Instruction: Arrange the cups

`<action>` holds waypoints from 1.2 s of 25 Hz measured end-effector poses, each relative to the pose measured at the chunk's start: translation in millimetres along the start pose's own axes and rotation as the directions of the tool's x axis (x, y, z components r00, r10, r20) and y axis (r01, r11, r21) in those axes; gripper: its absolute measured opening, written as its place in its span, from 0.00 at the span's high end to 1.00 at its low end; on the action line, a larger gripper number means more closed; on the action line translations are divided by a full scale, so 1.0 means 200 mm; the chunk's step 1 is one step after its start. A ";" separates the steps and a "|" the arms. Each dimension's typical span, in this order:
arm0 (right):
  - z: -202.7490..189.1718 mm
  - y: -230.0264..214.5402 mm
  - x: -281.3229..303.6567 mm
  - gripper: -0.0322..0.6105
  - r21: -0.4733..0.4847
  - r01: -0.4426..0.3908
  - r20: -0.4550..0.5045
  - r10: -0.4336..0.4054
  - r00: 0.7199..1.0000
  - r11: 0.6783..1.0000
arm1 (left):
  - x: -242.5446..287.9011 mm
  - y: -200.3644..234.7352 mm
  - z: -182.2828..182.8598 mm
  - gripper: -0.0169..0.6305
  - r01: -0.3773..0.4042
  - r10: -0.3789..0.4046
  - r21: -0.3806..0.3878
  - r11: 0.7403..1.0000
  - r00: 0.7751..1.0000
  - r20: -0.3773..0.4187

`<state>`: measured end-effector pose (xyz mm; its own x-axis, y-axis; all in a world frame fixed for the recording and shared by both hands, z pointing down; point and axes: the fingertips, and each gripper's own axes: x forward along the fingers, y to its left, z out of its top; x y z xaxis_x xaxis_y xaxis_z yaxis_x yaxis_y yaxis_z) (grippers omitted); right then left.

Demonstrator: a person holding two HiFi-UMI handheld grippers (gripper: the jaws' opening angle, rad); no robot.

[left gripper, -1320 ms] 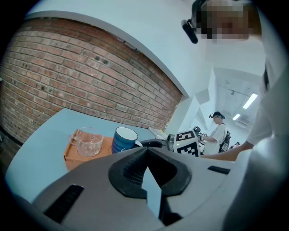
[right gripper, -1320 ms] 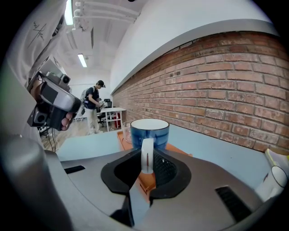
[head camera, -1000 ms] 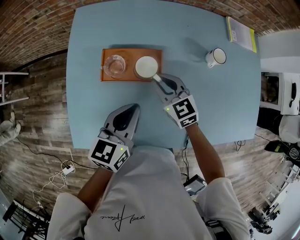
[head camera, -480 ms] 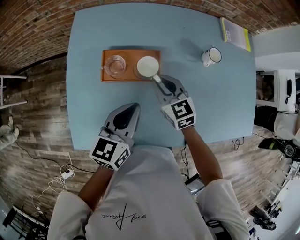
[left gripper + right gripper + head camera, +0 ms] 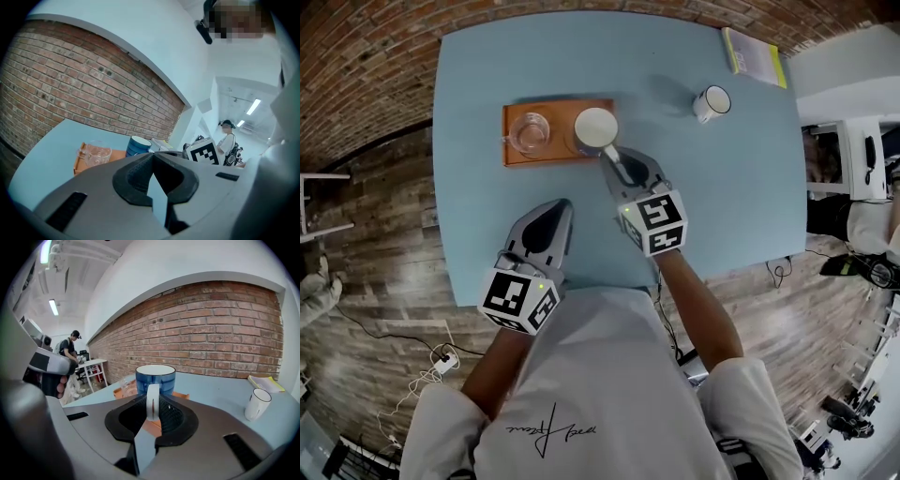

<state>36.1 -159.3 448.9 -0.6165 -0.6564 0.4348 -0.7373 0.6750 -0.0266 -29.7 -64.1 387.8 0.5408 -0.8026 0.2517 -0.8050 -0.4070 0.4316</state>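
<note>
The left tool (image 5: 559, 206) is hovering over the near edge of the blue surface (image 5: 487, 216), its jaws pressing together with nothing between them. At its twelve o'clock an orange tray (image 5: 558, 145) is lying, and a glass cup (image 5: 530, 131) is standing upright in the tray's nine o'clock half. A blue cup (image 5: 596, 128) is sitting upright at the tray's three o'clock end, and the right tool (image 5: 611, 156) is clamping its white handle from five o'clock. A white mug (image 5: 711, 103) is standing well apart at the blue cup's two o'clock, near a yellow-edged book (image 5: 753, 53)
</note>
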 end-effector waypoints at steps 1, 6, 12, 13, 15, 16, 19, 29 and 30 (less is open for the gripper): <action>0.01 0.01 0.00 0.85 -0.002 0.010 0.001 -0.010 1.000 1.000 | 0.00 0.01 0.00 0.96 -0.001 0.001 0.004 1.000 1.000 0.002; 0.04 0.06 -0.02 0.85 -0.009 0.068 0.013 -0.068 0.998 0.998 | 0.00 0.04 0.03 0.96 0.000 -0.001 0.027 1.000 1.000 0.019; 0.04 0.09 -0.02 0.85 0.067 0.164 0.018 -0.166 0.986 0.984 | 0.00 0.09 0.07 0.96 -0.006 0.004 0.037 0.999 0.999 0.043; 0.04 0.09 -0.02 0.85 0.073 0.179 0.022 -0.181 0.983 0.981 | 0.00 0.10 0.08 0.96 -0.009 0.007 0.037 0.999 0.999 0.046; 0.05 0.10 -0.02 0.85 0.079 0.205 0.027 -0.208 0.978 0.976 | 0.00 0.11 0.09 0.96 -0.014 0.012 0.036 0.999 0.999 0.050; 0.05 0.11 -0.02 0.85 0.085 0.216 0.028 -0.220 0.975 0.973 | 0.00 0.12 0.09 0.96 -0.016 0.014 0.036 0.999 0.999 0.051; 0.04 0.11 -0.03 0.85 0.106 0.253 0.032 -0.258 0.966 0.962 | 0.01 0.14 0.10 0.96 -0.021 0.019 0.038 0.999 0.998 0.055; -0.02 0.08 -0.01 0.85 0.144 0.359 0.027 -0.366 0.930 0.922 | 0.03 0.19 0.09 0.96 -0.086 0.081 0.075 0.993 0.994 0.074; -0.01 0.09 0.00 0.85 0.147 0.359 0.031 -0.367 0.930 0.922 | 0.03 0.19 0.09 0.96 -0.098 0.091 0.080 0.992 0.993 0.080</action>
<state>24.0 -146.3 451.0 -0.3110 -0.8684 0.3862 -0.9416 0.3367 -0.0011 -62.5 -92.0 390.2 0.4437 -0.8688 0.2198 -0.8710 -0.3602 0.3342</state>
